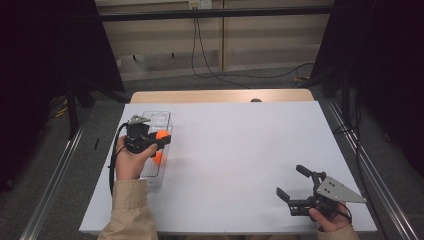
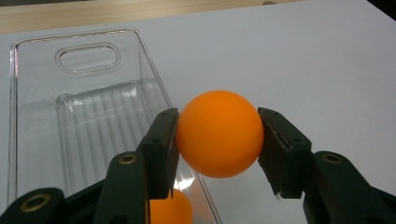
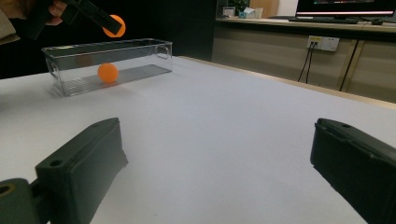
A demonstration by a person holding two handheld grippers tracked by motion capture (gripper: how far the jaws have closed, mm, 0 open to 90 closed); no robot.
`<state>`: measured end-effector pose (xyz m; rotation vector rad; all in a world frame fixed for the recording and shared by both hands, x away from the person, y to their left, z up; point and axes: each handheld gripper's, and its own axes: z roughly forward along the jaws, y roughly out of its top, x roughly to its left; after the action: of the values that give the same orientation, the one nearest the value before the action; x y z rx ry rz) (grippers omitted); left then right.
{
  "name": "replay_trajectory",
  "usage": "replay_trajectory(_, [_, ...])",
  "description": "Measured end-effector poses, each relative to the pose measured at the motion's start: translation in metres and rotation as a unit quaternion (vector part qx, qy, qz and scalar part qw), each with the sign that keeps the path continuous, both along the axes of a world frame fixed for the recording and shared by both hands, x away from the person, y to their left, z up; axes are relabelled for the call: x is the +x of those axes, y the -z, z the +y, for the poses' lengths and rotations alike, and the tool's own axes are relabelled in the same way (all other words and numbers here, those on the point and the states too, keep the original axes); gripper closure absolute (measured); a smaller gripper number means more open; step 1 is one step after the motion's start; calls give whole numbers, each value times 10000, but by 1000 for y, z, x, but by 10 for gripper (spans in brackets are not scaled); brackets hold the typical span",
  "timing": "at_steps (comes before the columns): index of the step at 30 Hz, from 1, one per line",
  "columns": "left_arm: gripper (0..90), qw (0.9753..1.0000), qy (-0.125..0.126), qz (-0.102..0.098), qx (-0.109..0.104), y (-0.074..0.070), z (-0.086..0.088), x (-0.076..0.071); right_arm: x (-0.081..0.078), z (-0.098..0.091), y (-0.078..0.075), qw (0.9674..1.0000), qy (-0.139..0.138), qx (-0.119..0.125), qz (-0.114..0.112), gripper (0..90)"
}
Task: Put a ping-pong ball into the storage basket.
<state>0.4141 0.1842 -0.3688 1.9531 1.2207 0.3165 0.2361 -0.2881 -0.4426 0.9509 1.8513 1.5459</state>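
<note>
My left gripper (image 1: 161,136) is shut on an orange ball (image 2: 219,134), both pads pressed on its sides. It holds the ball above the right long rim of a clear plastic bin (image 1: 159,120) at the table's left. The held ball (image 1: 162,135) also appears in the right gripper view (image 3: 114,25), above the bin (image 3: 140,58). A second orange ball (image 1: 158,157) lies inside the bin, also seen low in the left gripper view (image 2: 172,211) and in the right gripper view (image 3: 108,73). My right gripper (image 1: 292,181) rests near the table's front right, open, nothing between its jaws (image 3: 215,163).
The table (image 1: 240,150) is covered in white, with a wooden strip along its far edge. Dark curtains flank both sides, and cables run along the floor behind. A monitor and a wall socket (image 3: 323,43) stand beyond the table in the right gripper view.
</note>
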Motion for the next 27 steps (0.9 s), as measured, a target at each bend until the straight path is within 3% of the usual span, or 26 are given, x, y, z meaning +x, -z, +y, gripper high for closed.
replay_trajectory(27, [509,9999,-111,-48,73,1,9,0,0,0,0,10000,-1,5,5,21])
